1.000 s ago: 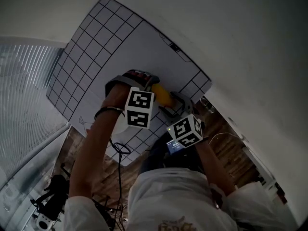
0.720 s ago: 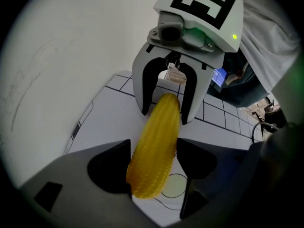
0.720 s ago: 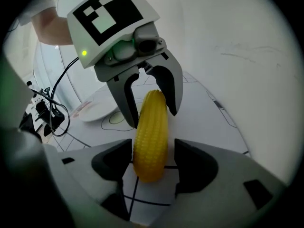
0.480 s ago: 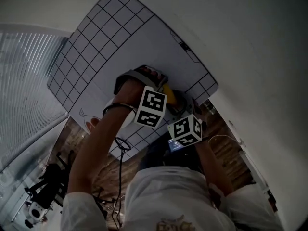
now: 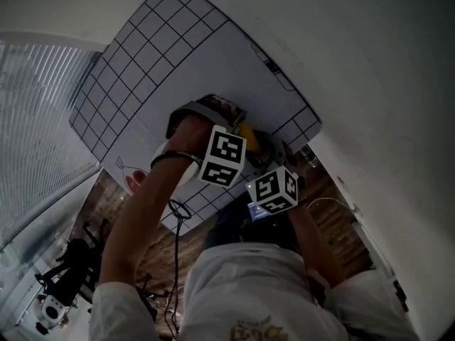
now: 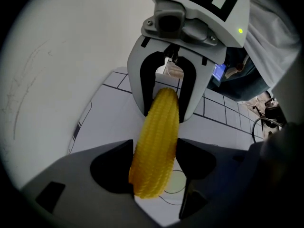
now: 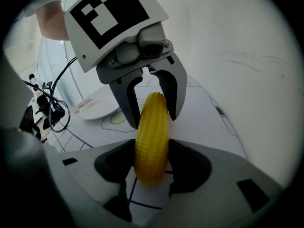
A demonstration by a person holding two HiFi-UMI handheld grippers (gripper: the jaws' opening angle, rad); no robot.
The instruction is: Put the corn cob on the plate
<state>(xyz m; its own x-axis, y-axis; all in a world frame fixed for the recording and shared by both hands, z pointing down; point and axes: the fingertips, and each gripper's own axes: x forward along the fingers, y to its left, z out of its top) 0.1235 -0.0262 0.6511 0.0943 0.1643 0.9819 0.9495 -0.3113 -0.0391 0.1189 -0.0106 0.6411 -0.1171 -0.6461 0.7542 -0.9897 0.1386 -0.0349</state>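
One corn cob (image 6: pixel 154 170) is held above the gridded worktop (image 5: pixel 178 62) by two tools. The left hand-held gripper (image 7: pixel 153 118) clamps one end. The right hand-held gripper (image 6: pixel 165 115) is closing on the other end, its pads touching the cob. Since a second ago their marker cubes have drawn closer. One white plate (image 7: pixel 95 109) lies at the cob's ten o'clock in the right gripper view, well apart.

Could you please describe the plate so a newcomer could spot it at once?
Find the white mat with black grid lines. The plate lies near its front edge, left of the corn cob. It is the only round white dish, beside a drawn oval.
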